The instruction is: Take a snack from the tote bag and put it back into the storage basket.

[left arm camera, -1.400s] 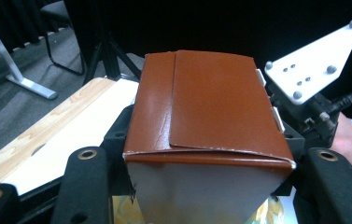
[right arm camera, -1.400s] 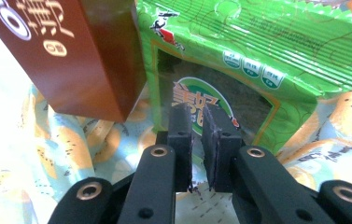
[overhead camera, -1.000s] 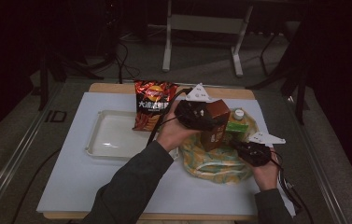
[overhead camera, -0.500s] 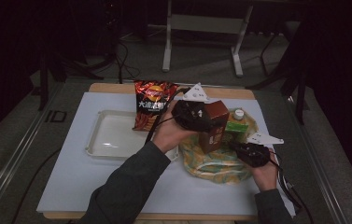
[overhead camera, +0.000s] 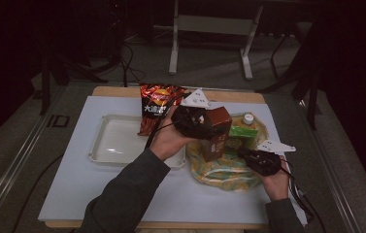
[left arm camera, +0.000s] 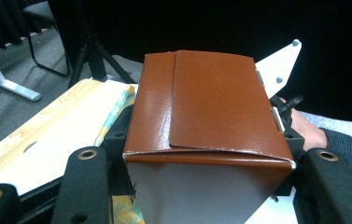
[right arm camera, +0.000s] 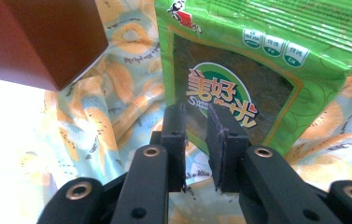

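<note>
Both hand-held grippers work over the patterned bag (overhead camera: 224,170). The left hand-held gripper (overhead camera: 205,127) is clamped on the brown carton (left arm camera: 211,112) and should lift it straight. The right hand-held gripper (right arm camera: 196,140), its jaws just opening and slightly apart with nothing between them, should steady the green packet (right arm camera: 257,70).

Your left gripper (overhead camera: 205,127) and right gripper (overhead camera: 248,156) are black, each topped at twelve o'clock by a pale three-cornered plate. Brass-ringed screw holes dot the jaws. Your sleeves (overhead camera: 127,194) are dark grey.

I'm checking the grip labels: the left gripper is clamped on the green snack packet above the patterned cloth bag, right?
Not quite. The left gripper is clamped on the brown cardboard carton, as the left gripper view shows; the green snack packet lies by the right gripper.
</note>
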A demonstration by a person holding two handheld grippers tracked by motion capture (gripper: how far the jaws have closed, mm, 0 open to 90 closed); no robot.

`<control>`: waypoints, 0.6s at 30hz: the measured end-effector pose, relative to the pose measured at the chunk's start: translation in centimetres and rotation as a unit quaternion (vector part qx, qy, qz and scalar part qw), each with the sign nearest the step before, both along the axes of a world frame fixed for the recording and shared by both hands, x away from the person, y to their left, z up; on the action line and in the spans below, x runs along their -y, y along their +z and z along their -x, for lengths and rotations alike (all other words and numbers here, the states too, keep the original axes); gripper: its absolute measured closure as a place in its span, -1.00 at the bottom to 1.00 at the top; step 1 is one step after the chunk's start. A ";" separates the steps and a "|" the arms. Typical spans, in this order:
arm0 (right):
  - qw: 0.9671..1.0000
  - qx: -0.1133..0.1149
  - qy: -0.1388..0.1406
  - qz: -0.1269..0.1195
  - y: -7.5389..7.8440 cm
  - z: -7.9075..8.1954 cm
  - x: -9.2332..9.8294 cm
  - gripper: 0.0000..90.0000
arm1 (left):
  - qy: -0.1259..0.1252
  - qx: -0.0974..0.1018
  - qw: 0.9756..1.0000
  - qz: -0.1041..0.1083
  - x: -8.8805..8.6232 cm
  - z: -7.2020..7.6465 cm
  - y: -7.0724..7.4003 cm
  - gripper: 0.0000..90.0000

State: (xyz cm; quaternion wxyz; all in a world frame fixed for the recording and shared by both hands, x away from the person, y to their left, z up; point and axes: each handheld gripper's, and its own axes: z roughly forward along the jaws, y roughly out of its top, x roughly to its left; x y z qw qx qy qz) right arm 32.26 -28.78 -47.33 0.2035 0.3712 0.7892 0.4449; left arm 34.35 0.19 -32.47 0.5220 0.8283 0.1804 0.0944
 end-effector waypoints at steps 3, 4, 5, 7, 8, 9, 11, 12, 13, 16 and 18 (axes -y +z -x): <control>1.000 -0.001 -0.001 0.001 -0.2 0.1 0.0 0.68 | 0.001 0.000 1.000 -0.001 -0.4 0.2 0.0 -0.06; 1.000 -0.001 -0.001 0.002 -0.2 0.1 0.1 0.68 | 0.000 0.001 1.000 -0.001 -0.6 0.2 0.1 -0.06; 1.000 -0.002 0.000 0.003 -0.2 0.2 0.1 0.67 | 0.001 0.001 1.000 -0.002 -0.7 0.2 0.1 -0.06; 1.000 -0.002 0.000 0.003 -0.2 0.2 0.1 0.67 | 0.001 0.001 1.000 -0.002 -0.7 0.2 0.1 -0.06; 1.000 -0.003 0.001 0.002 -0.3 0.2 0.1 0.67 | 0.003 0.003 1.000 -0.005 -1.1 0.3 0.1 -0.06; 1.000 -0.002 0.002 0.002 -0.3 0.2 0.1 0.66 | 0.003 0.003 1.000 -0.005 -1.3 0.3 0.1 -0.06; 1.000 0.001 0.008 -0.004 -0.3 0.3 0.1 0.61 | 0.006 0.006 1.000 -0.010 -1.6 0.2 0.1 -0.06; 1.000 0.001 0.008 -0.004 -0.3 0.3 0.1 0.61 | 0.006 0.006 1.000 -0.010 -1.6 0.2 0.1 -0.06; 1.000 0.002 0.012 -0.007 -0.2 0.4 0.1 0.61 | 0.006 0.006 1.000 -0.010 -1.6 0.2 0.1 -0.06; 1.000 0.004 0.014 -0.005 -0.2 0.4 0.1 0.61 | 0.014 0.004 1.000 -0.019 -2.2 0.0 -0.2 -0.06; 1.000 0.003 0.015 -0.006 -0.2 0.4 0.1 0.61 | 0.017 0.003 1.000 -0.021 -2.5 -0.1 -0.3 -0.06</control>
